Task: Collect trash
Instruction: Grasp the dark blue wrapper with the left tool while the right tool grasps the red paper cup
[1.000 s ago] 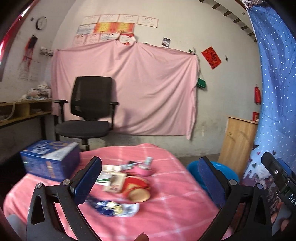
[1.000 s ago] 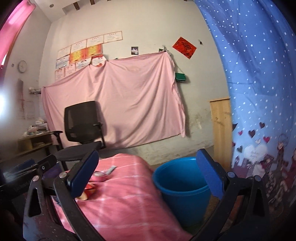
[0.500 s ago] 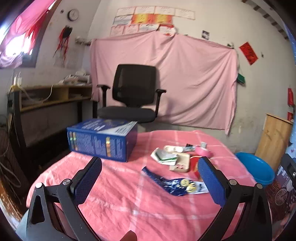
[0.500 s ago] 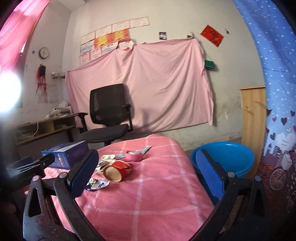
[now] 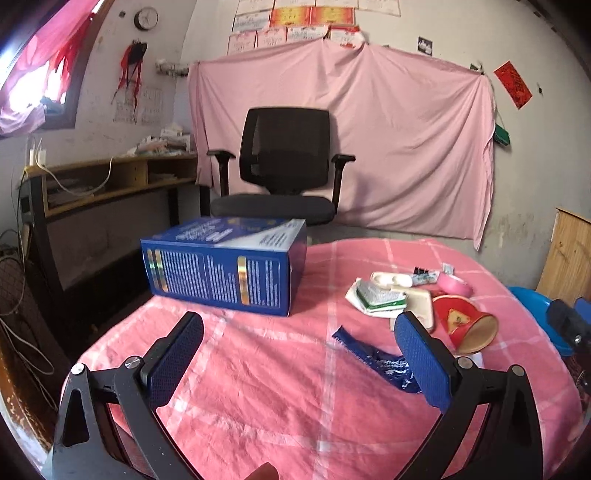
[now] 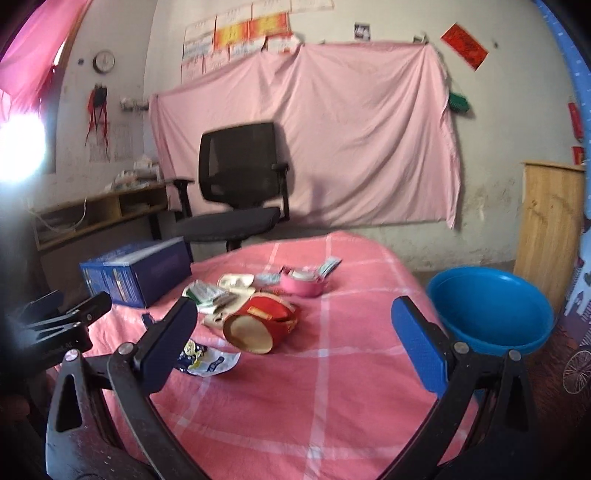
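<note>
Both blue-padded grippers, left (image 5: 299, 354) and right (image 6: 291, 341), hover spread wide and empty above the pink checked tablecloth (image 6: 332, 406). Just ahead lies a tipped red paper cup (image 6: 260, 325), likely light and crushable; best pinched gently at its rim.

Premises: a lived-in home room used as a study. Evidence: black mesh office chair (image 5: 284, 166), wooden wall desk with shelves (image 5: 110, 184), certificates (image 5: 295, 22) pinned above a pink sheet (image 5: 406, 147) on stained plaster, round wall clock (image 5: 146, 17).
</note>
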Motion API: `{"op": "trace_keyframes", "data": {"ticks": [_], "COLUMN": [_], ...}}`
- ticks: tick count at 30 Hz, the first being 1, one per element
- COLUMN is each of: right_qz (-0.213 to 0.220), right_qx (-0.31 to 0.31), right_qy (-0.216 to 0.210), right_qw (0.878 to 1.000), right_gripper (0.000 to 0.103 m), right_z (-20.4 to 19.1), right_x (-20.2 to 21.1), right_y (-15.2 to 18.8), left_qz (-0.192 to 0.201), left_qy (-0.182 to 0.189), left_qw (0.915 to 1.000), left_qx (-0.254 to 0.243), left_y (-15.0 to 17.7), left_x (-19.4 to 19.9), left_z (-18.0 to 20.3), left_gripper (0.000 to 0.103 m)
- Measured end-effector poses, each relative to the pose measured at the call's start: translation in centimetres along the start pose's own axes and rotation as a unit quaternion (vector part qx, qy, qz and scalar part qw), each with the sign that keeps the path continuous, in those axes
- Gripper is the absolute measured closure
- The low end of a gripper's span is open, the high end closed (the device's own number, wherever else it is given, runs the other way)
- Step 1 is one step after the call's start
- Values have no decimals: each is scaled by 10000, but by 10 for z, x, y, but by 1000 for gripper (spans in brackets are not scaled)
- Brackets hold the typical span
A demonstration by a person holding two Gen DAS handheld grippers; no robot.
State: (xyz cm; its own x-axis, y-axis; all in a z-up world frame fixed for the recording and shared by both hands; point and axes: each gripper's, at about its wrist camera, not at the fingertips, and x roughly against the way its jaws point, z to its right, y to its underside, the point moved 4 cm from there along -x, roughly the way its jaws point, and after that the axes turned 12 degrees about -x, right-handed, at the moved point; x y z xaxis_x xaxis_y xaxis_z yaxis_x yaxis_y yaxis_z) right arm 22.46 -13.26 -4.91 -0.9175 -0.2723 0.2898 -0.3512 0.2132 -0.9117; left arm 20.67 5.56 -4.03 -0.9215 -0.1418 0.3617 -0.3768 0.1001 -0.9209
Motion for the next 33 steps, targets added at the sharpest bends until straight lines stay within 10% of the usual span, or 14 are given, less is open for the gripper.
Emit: {"op": "trace_keyframes", "data": {"ticks": [5, 16, 33], "right_qz": [-219, -1285, -1890], "right_qx": [50, -108, -357], "right_qy": [-67, -101, -153], "right_qw": [9997, 9916, 9812], "right_gripper": [0, 1, 31], "right_z": [-4, -15, -7], "right_x": [-23, -83, -92], "right_y": [2, 17, 31], "left_qz": [-172, -1073, -1412], "left_qy": [98, 1045, 1891], "left_qw": [9998, 9877, 9685], "left_qx": [16, 444, 792], "left_y": [3, 18, 21], "left_x": [-15, -53, -57], "left_z": [1, 13, 24], "left_gripper": [3, 52, 99]}}
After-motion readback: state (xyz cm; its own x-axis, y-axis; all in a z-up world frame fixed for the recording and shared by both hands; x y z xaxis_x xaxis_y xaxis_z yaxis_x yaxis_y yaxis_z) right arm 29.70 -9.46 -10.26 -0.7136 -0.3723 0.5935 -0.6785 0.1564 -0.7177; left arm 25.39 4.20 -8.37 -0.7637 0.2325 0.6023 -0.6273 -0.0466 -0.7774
